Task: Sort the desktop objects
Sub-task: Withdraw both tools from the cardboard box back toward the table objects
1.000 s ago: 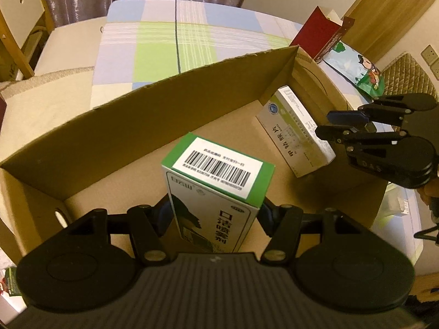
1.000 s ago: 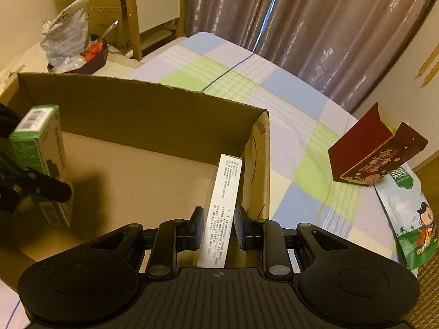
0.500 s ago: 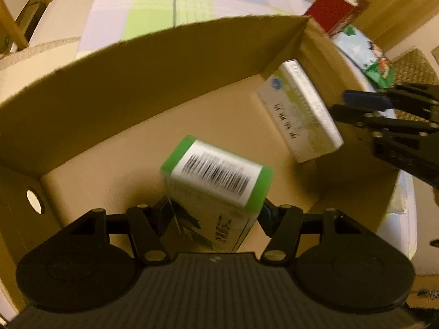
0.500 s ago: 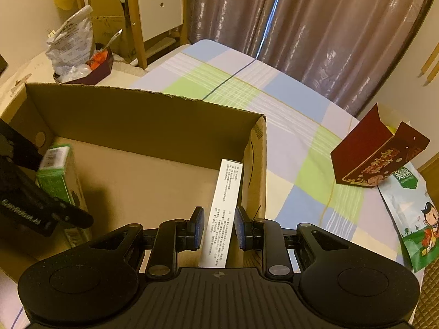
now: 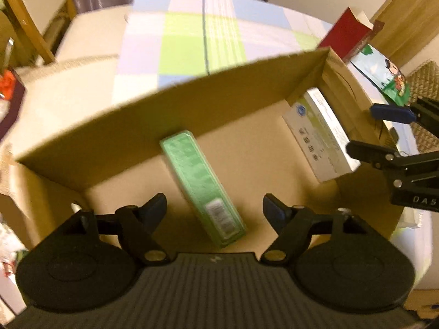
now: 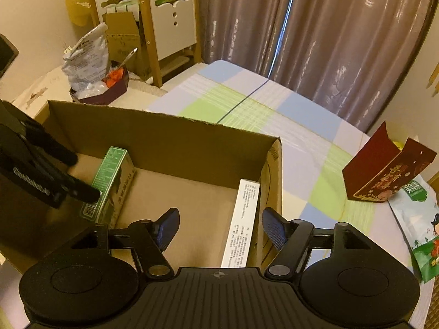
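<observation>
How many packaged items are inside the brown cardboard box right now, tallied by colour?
Green rectangular carton, lying on the floor of the brown cardboard box: 1
White rectangular carton, leaning at the box's right wall: 1
Total: 2
Both grippers, left and right, are open and hold nothing.

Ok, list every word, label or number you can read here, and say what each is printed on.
"DAS": on the body of the right tool, cut off at the picture's edge.
Embossed lettering on the left tool: too dim to read.
Barcode label and side print on the green box: blurred.
Fine print on the white box: too small.
Gold characters on the red carton: unreadable.
Green label on the snack bag: unreadable.
</observation>
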Available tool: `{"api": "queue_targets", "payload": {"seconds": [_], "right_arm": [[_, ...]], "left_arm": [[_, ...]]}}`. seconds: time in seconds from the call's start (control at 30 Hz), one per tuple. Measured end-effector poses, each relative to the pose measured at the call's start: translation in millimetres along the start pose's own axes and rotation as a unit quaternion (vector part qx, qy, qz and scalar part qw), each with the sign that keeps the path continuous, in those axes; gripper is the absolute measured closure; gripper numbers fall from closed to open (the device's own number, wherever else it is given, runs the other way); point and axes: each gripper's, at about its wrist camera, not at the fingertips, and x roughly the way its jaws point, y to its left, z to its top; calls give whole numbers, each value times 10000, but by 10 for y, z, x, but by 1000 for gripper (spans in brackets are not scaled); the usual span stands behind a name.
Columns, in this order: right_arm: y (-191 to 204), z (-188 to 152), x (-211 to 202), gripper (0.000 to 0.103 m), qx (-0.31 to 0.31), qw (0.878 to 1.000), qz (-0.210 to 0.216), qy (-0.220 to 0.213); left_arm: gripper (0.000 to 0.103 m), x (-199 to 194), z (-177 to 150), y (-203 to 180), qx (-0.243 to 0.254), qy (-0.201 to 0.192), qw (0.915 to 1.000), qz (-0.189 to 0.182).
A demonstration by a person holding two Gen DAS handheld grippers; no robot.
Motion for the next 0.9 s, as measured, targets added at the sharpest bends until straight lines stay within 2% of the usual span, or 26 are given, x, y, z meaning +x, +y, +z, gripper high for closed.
{"api": "queue_targets", "payload": {"seconds": [0.43,0.63,0.9], "right_arm": [[34,-163,-145,33,-35,9995,306,70],[20,-277,-258,33,137,9993,330,90],[23,-357,-346,33,216,9991,348,94]], "left_arm": [[28,-268,-303,-99,-105,-216,9968,768],[23,-450,-454,-301,-124,-495,9927,1091],[23,-625,-582,-501,-216,-697,9878,1377]]}}
